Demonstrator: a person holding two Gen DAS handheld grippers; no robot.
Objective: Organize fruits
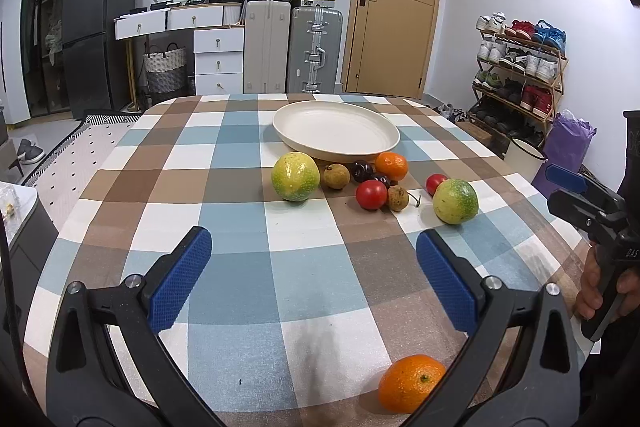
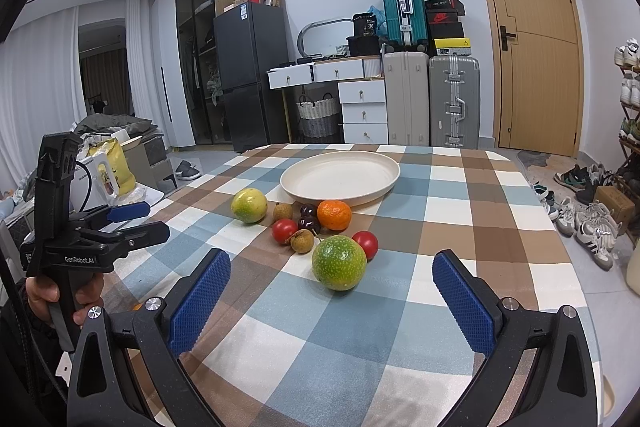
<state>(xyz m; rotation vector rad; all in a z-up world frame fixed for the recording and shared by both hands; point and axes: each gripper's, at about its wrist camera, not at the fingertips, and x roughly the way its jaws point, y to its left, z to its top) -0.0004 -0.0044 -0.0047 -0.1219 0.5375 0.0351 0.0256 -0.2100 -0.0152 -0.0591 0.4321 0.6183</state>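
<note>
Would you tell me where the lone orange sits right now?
In the left wrist view, the lone orange lies near the table's front edge, below the left gripper's right finger, apart from the fruit cluster.

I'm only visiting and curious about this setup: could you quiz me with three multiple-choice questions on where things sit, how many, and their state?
1. Where does the lone orange lie?
A. on the plate
B. near the left gripper, apart from the pile
C. on the floor

2. How many red tomatoes?
A. two
B. four
C. none

3. The cream plate is:
A. full
B. upside down
C. empty

Answers: 1 B, it sits by the left gripper. 2 A, one tomato and another tomato. 3 C, its bare inside shows.
</note>
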